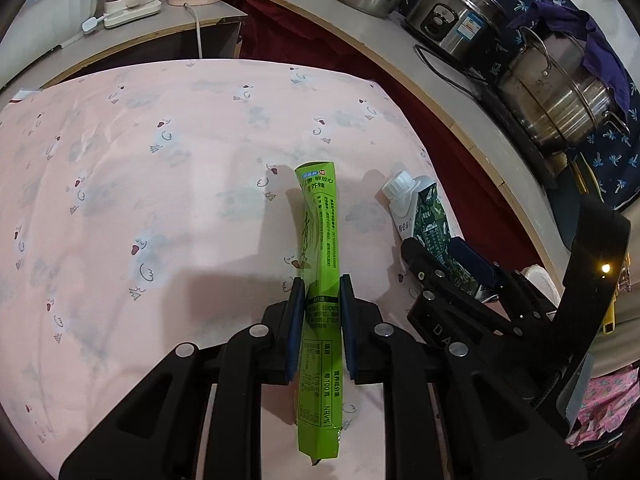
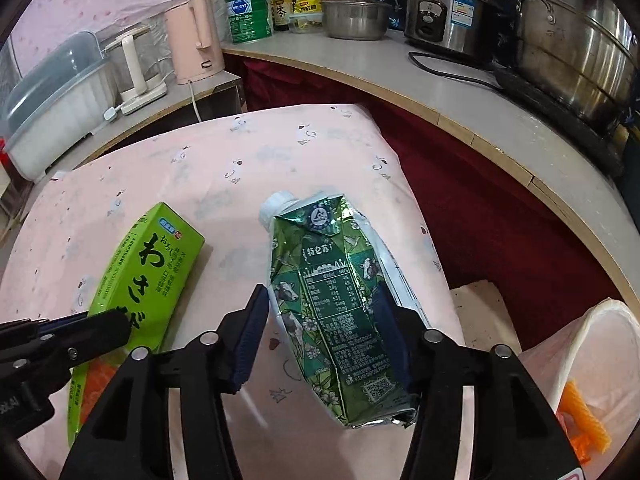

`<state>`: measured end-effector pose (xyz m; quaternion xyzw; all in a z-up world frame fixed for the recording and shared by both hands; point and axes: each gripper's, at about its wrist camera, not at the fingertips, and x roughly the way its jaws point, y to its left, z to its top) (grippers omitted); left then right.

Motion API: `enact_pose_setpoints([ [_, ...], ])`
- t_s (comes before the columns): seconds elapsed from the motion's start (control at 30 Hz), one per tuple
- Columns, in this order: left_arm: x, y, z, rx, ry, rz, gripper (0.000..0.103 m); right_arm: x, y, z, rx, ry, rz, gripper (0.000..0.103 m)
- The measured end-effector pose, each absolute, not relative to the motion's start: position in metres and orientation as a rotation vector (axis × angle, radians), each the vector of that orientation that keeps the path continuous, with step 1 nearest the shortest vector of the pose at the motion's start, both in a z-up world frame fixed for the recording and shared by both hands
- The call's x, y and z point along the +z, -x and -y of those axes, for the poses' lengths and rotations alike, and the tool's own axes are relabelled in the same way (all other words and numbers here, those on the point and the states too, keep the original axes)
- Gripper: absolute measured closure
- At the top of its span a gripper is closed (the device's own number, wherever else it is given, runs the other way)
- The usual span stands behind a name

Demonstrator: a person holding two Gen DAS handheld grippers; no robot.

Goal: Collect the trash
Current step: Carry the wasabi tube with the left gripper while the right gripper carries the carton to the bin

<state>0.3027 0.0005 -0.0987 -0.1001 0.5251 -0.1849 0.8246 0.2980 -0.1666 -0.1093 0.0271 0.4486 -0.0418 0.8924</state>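
Observation:
A long light-green wasabi box (image 1: 320,264) is held between the pads of my left gripper (image 1: 322,286), edge-on, over the pink tablecloth (image 1: 160,184). The same box (image 2: 148,276) shows at the left of the right wrist view, with the left gripper (image 2: 80,330) on it. A crumpled dark-green milk carton (image 2: 340,312) with a white cap lies on the cloth between the pads of my right gripper (image 2: 320,304), which press its sides. In the left wrist view the carton (image 1: 424,220) and right gripper (image 1: 460,264) are at the right.
A white trash bag (image 2: 592,360) with orange scraps hangs open off the table's right edge. A curved counter (image 2: 400,80) behind holds a rice cooker (image 2: 448,8), steel pots (image 2: 576,40), a pink kettle (image 2: 196,40) and jars. A dark red gap lies between table and counter.

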Motion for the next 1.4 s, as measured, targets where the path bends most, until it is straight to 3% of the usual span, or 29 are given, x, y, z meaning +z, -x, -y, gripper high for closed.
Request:
enact_pose_setpoints([
  [0.1,-0.098,-0.301,0.001,-0.398,0.205,-1.118,0.086,-0.108,-0.294,0.165,-0.067,-0.074,-0.933,0.066],
  [0.27,-0.097,-0.291,0.0,-0.402,0.206,-1.127,0.086,-0.104,-0.281,0.167,-0.015,-0.203,-0.957,0.1],
  [0.4,-0.097,-0.283,-0.002,-0.399,0.198,-1.129,0.086,-0.101,-0.273,0.162,-0.026,-0.172,-0.959,0.099],
  [0.43,-0.097,-0.281,-0.003,-0.399,0.197,-1.128,0.086,-0.099,-0.271,0.164,-0.034,-0.175,-0.953,0.09],
  [0.47,-0.097,-0.28,-0.003,-0.398,0.198,-1.129,0.086,-0.096,-0.27,0.167,-0.041,-0.183,-0.946,0.072],
  [0.53,-0.097,-0.279,-0.005,-0.397,0.2,-1.13,0.086,-0.09,-0.267,0.176,-0.057,-0.206,-0.911,0.045],
  [0.57,-0.098,-0.279,-0.004,-0.397,0.199,-1.129,0.086,-0.087,-0.266,0.18,-0.072,-0.21,-0.893,0.043],
  [1.0,-0.1,-0.287,-0.005,-0.404,0.212,-1.113,0.086,-0.121,-0.29,0.198,-0.013,-0.304,-0.96,0.039],
  [1.03,-0.1,-0.287,-0.004,-0.403,0.21,-1.112,0.086,-0.121,-0.29,0.193,-0.005,-0.289,-0.962,0.044],
  [1.1,-0.1,-0.285,-0.004,-0.401,0.204,-1.11,0.086,-0.121,-0.288,0.183,0.018,-0.269,-0.967,0.062],
  [1.13,-0.1,-0.285,-0.003,-0.402,0.204,-1.112,0.086,-0.121,-0.287,0.178,0.033,-0.271,-0.973,0.077],
  [1.17,-0.099,-0.284,-0.004,-0.403,0.204,-1.115,0.086,-0.12,-0.286,0.174,0.049,-0.288,-0.98,0.084],
  [1.4,-0.089,-0.268,-0.008,-0.409,0.192,-1.104,0.086,-0.101,-0.258,0.149,0.062,-0.278,-0.941,0.085],
])
